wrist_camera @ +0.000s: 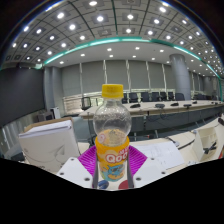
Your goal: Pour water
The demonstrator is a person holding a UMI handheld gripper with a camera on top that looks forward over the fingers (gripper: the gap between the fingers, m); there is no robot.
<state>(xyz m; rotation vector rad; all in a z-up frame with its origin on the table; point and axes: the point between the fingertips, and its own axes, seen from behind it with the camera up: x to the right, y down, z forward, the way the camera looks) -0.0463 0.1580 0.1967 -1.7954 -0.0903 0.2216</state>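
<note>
A clear plastic bottle (112, 135) with a yellow cap and a yellow "Qoo" label stands upright between my fingers, lifted well above the desks. My gripper (112, 168) is shut on the bottle: both magenta pads (88, 160) press against the label's sides. The bottle looks mostly clear above the label; its liquid level is hard to tell. No cup or other vessel shows in view.
A large meeting room lies beyond: long desks (170, 108) with black chairs at the back, white desks and a white chair (48, 145) close by on the left, a white chair (207, 138) on the right, grey curtained walls, a lit ceiling.
</note>
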